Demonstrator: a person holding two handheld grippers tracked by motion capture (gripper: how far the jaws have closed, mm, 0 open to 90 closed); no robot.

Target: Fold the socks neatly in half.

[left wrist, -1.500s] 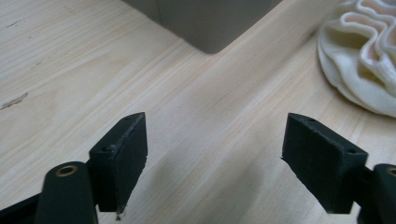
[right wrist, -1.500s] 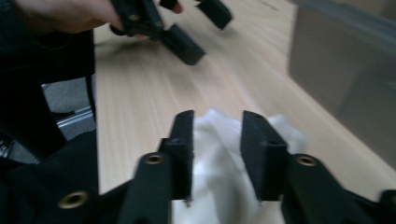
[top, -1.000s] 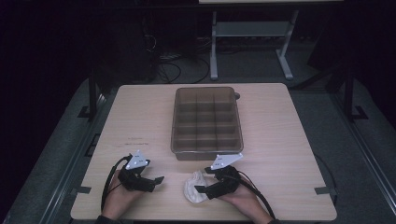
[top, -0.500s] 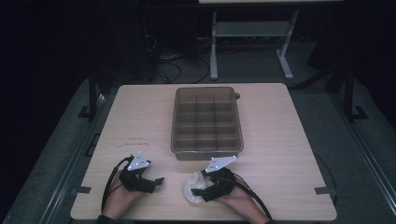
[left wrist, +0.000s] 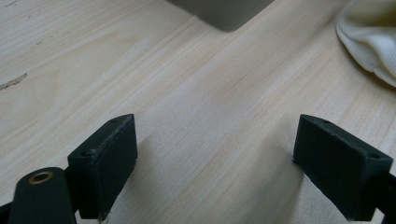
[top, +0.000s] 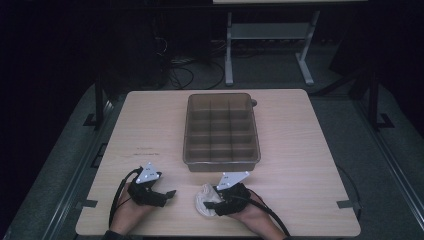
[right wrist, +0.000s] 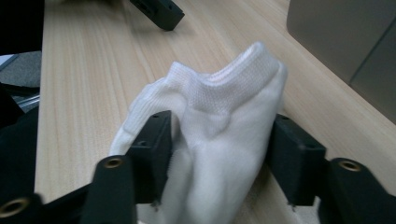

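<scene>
At the table's near edge, right claw (right wrist: 215, 154) clamping white sock (right wrist: 219, 130), cuff pointing away, left claw (left wrist: 215, 163) wide.

A white sock (right wrist: 219, 126) with a ribbed cuff sits between the black jaws of the right hand-held gripper (right wrist: 217, 154). Beneath it the counter (top: 300, 145) is pale wood grain. Beyond it stands a translucent grey-brown tray (top: 222, 160).
</scene>
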